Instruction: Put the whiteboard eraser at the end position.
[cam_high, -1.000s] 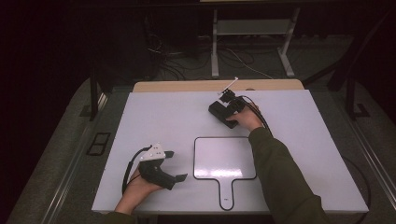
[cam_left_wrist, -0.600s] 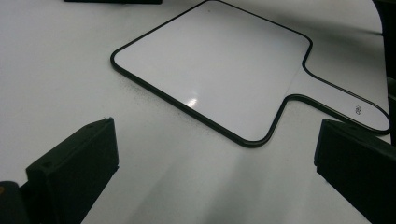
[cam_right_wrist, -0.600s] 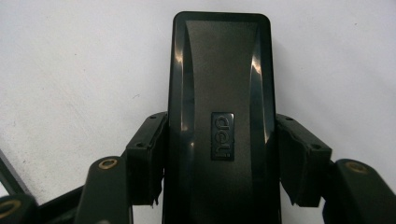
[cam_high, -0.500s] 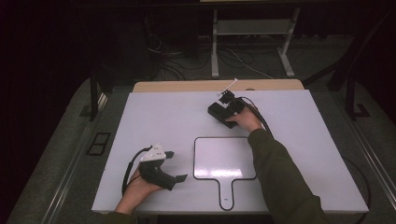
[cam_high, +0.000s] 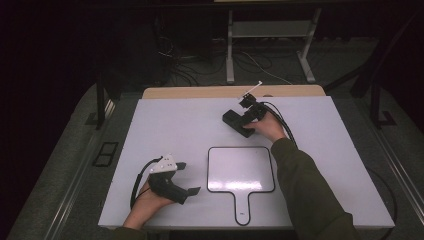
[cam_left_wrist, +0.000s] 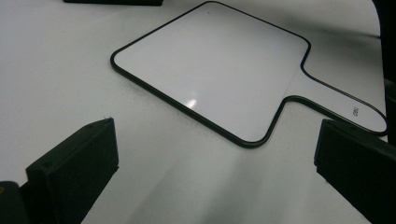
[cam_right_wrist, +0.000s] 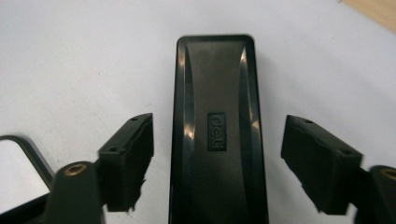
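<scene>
Black eraser (cam_right_wrist: 218, 135): flat on the white table (cam_high: 165, 120), far side, beyond the whiteboard (cam_high: 241, 169). Right gripper (cam_right_wrist: 217, 156): jaws wide, straddling the eraser, no contact. Left gripper (cam_high: 184, 177): near edge, left of the whiteboard, jaws wide, empty.

Bare table (cam_high: 165, 125) around eraser (cam_right_wrist: 217, 130)

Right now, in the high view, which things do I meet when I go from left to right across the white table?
left gripper → handled whiteboard → black eraser → right gripper. The eraser lies farther back than the whiteboard, with the right gripper's open jaws on either side of it.
</scene>
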